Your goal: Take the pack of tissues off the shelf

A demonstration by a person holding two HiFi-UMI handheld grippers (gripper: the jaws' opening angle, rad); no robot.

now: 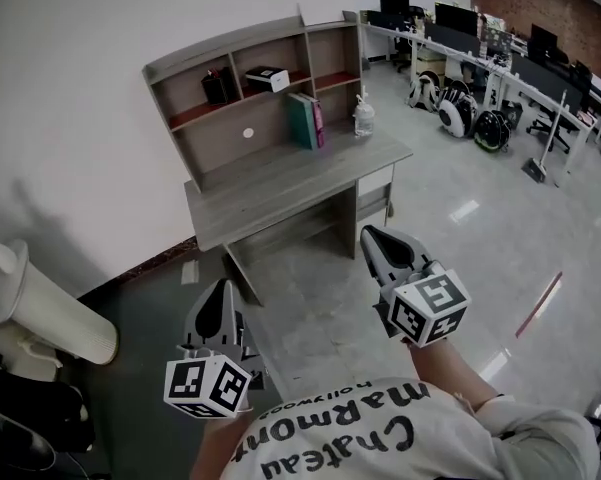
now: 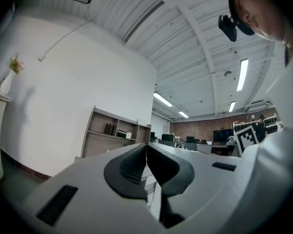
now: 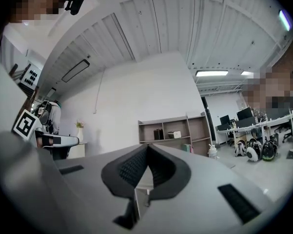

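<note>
White pack of tissues sits in the shelf's middle compartment, well apart: 11 o'clock from the closed, empty right hand-held gripper, 1 o'clock from the closed, empty left hand-held gripper. The right looks nearer.

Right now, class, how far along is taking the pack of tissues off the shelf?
Done: nothing; the pack of tissues sits in the middle compartment of the shelf. In hand: nothing; the left gripper and right gripper are both shut, empty, and well short of the desk. Left: approach, open a gripper, grasp the pack and lift it out.
</note>
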